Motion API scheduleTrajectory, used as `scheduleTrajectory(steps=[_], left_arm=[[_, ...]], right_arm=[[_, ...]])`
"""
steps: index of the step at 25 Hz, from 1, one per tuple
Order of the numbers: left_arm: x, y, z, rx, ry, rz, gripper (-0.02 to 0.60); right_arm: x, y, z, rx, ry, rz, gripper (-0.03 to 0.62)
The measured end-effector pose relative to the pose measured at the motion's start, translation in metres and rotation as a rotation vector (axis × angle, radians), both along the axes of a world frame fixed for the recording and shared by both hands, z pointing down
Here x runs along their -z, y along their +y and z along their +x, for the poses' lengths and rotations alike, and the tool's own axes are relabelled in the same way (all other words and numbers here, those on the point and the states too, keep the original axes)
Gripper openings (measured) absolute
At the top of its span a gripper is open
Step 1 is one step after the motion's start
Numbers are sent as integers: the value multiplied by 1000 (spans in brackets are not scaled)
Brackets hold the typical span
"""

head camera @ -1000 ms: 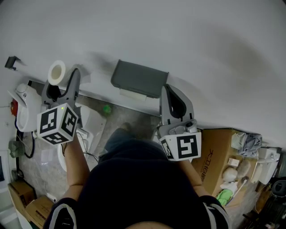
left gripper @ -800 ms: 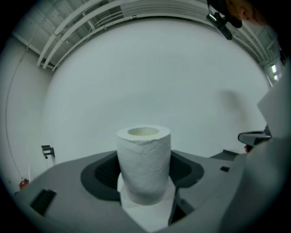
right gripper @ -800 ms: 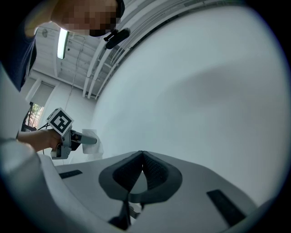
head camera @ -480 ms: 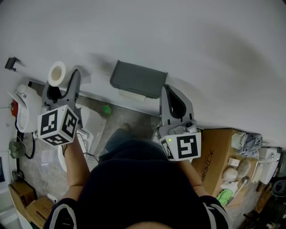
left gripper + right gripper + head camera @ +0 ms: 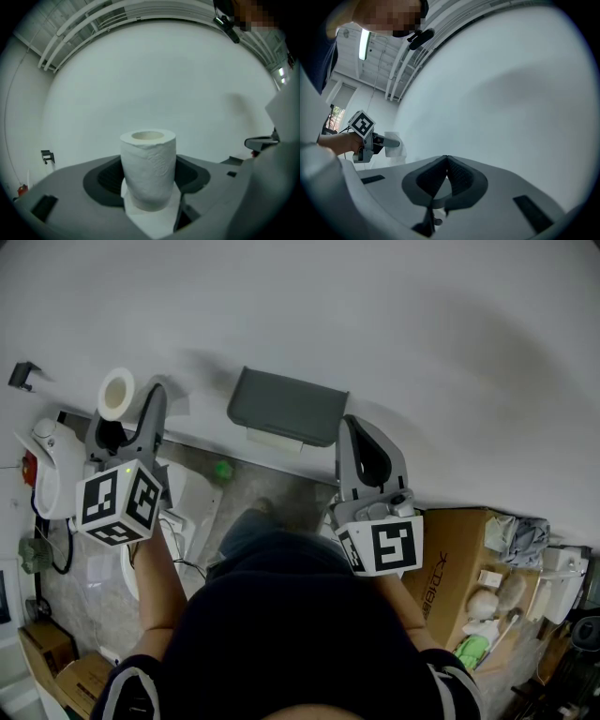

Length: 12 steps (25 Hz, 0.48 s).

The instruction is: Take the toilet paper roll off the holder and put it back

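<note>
Between the jaws of my left hand-held gripper stands the toilet paper roll, upright with its hollow core on top. It is clamped round its lower half and held in the air near the white wall, well left of the grey holder. It looks light and soft, so I'd squeeze gently across the middle; more would crush the core. My right hand-held gripper is closed on nothing.
</note>
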State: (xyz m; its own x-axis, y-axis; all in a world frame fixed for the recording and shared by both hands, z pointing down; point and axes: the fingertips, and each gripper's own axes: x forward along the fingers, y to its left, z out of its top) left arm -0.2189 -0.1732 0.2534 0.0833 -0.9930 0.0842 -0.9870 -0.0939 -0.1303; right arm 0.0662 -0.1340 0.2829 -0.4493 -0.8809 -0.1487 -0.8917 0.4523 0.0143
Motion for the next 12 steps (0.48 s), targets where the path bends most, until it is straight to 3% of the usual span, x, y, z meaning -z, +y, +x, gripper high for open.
scheduleTrajectory(steps=[12], left_arm=[[11,2,7,-14,-14,19,304]], right_arm=[[-4,-4,-3,14,1,-13,15]])
